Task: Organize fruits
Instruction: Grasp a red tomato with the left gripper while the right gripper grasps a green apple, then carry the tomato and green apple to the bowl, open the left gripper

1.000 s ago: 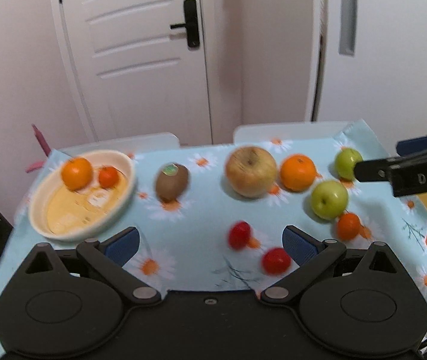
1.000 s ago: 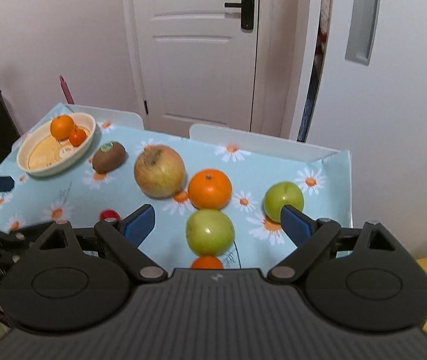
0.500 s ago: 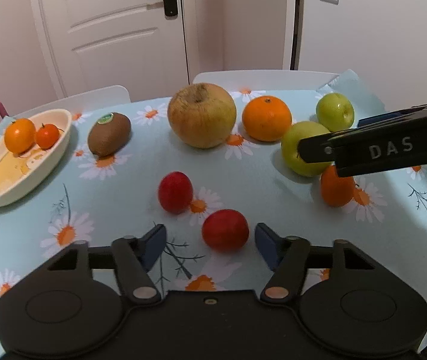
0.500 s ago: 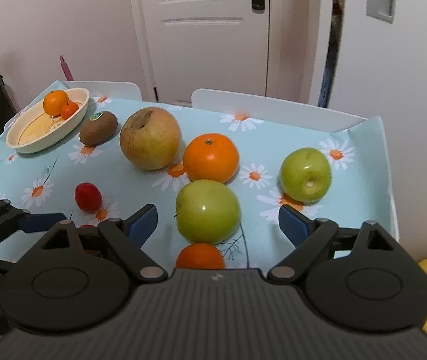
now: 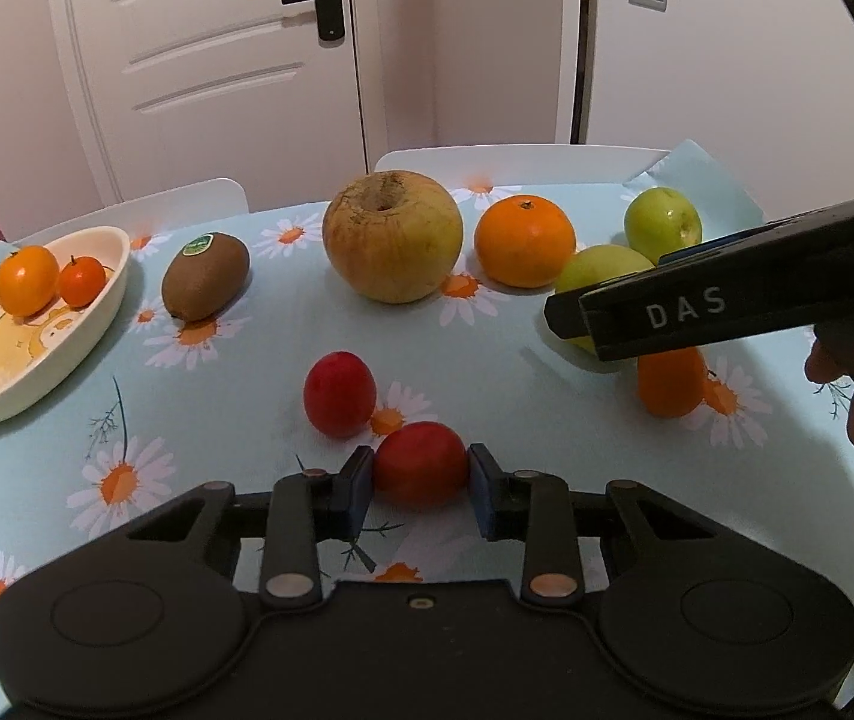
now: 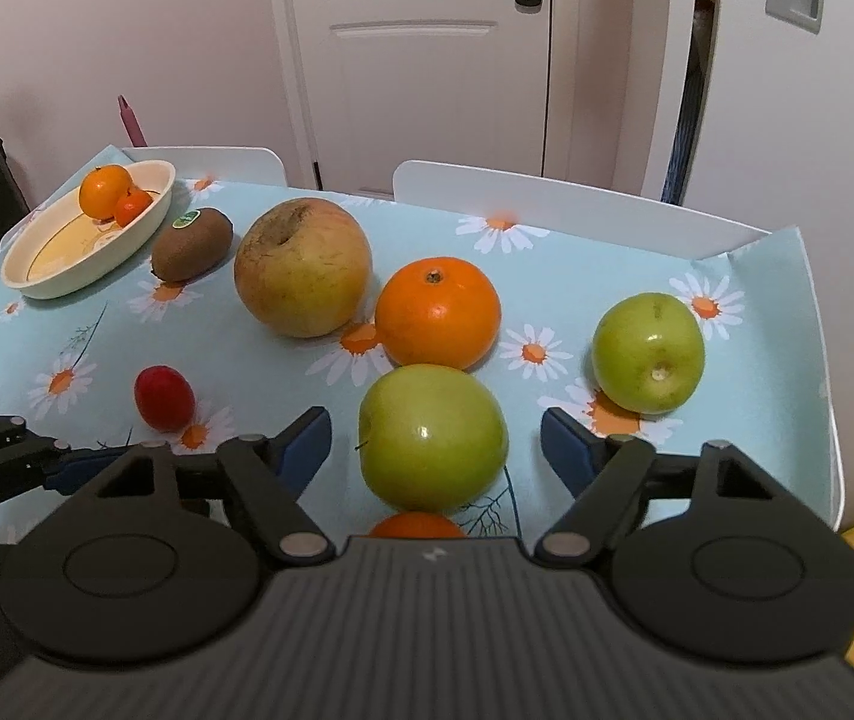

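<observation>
My left gripper (image 5: 421,477) is shut on a small red fruit (image 5: 420,461) low over the daisy tablecloth. A second red fruit (image 5: 339,394) lies just beyond it, also in the right wrist view (image 6: 164,398). My right gripper (image 6: 436,450) is open, its jaws on either side of a green apple (image 6: 432,437), not touching it. A cream bowl (image 5: 91,330) at far left holds two small oranges (image 5: 27,279). A kiwi (image 5: 206,276), a large yellow apple (image 5: 392,236), an orange (image 5: 525,241) and another green apple (image 6: 647,351) lie across the table.
A small orange fruit (image 5: 670,383) lies under my right gripper's body (image 5: 727,306). Two white chair backs (image 6: 547,195) stand behind the table's far edge. A white door (image 5: 205,48) is beyond. The table's right edge (image 6: 829,420) is close to the far green apple.
My left gripper moved forward and down and shut on the nearer red fruit. My right gripper moved closer to the green apple and stayed open.
</observation>
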Motion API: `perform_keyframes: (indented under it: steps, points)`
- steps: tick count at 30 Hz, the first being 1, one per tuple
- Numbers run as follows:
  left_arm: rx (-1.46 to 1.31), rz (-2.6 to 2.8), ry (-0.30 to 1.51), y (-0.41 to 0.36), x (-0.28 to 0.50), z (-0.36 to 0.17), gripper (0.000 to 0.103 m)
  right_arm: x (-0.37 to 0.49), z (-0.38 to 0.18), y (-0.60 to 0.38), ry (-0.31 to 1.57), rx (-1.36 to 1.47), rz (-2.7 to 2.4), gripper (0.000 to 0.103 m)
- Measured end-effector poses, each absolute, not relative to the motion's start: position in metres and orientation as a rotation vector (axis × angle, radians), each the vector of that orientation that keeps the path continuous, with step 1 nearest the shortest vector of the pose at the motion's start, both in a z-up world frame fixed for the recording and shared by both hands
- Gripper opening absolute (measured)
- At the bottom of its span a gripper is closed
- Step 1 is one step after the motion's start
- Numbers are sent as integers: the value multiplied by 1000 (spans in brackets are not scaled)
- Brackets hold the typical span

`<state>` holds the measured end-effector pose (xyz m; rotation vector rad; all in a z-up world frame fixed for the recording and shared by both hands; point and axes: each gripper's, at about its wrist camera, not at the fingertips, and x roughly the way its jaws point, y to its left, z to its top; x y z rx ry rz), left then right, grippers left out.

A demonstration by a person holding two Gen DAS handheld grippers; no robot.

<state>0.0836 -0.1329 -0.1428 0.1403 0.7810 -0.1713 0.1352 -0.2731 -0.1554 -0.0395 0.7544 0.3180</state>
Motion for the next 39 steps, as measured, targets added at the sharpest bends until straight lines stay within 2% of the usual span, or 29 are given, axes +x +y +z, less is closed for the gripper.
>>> perform_keyframes:
  steps: [2,8,13,23,39]
  points:
    - [141,-168,780,-132,84,-143,37,138,-158,-272,766,-37,317,83]
    - [135,-156,785,-126,85,-141,37,144,-163,-272,784,-27,311,81]
    - [124,-143,785,-120,84,-139,37,146,-165,-271,793,-30,311,72]
    - [109,-106,761,-101,83,-120,37,141,-146,-261,763,-43,314,72]
    - [93,-32,696,-41,87,-61,37,137,-71,-203,699,-49,380,72]
